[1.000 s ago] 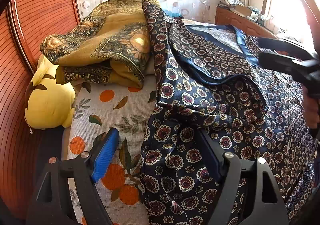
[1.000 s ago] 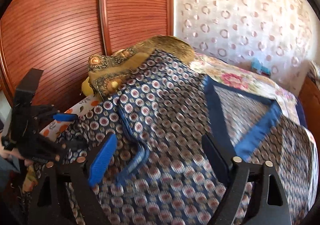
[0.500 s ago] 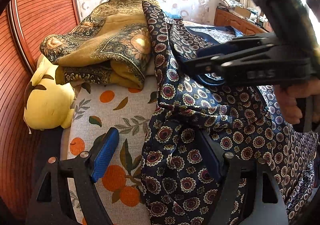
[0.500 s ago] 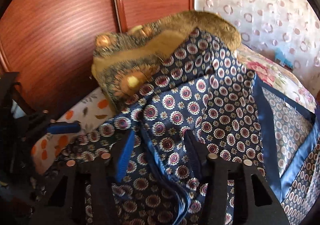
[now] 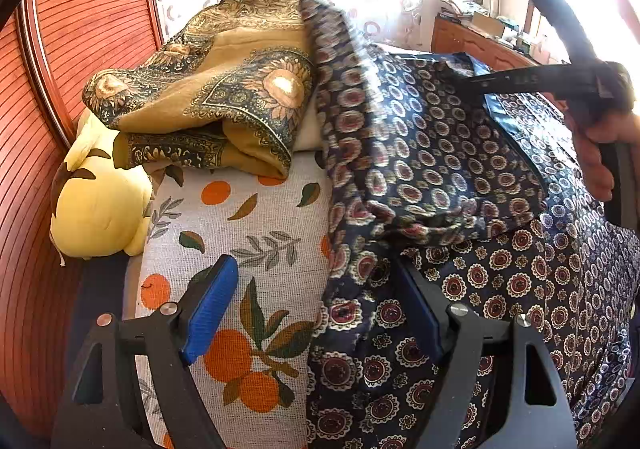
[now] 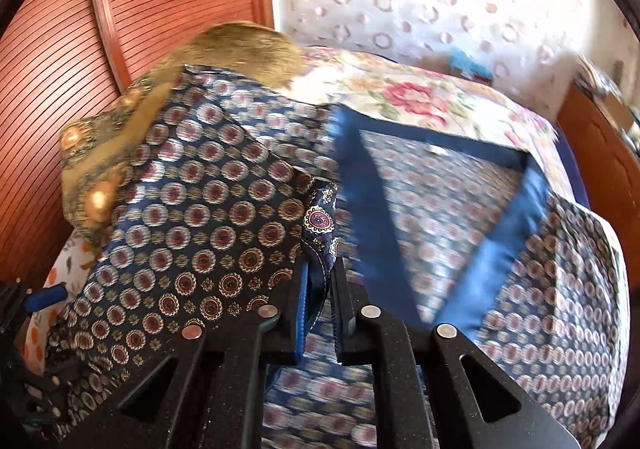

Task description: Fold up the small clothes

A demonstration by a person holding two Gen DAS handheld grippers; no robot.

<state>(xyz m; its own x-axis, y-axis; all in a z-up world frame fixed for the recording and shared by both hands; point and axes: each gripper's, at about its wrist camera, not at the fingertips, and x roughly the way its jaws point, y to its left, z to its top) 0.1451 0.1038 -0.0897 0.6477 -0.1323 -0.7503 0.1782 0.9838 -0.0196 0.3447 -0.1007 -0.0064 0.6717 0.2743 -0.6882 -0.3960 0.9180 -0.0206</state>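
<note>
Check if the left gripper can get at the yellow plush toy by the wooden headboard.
Probably yes. The left gripper is open and holds nothing, and only bare orange-print cushion lies between it and the yellow plush toy.

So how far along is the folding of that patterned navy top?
Early. Done: one sleeve of the navy medallion-print top already lies across its front. In hand: the right gripper is closing on a fold of that fabric; the left gripper hangs open over the garment's edge. Left: the other side, the final folds, and the rumpled golden scarf.
</note>
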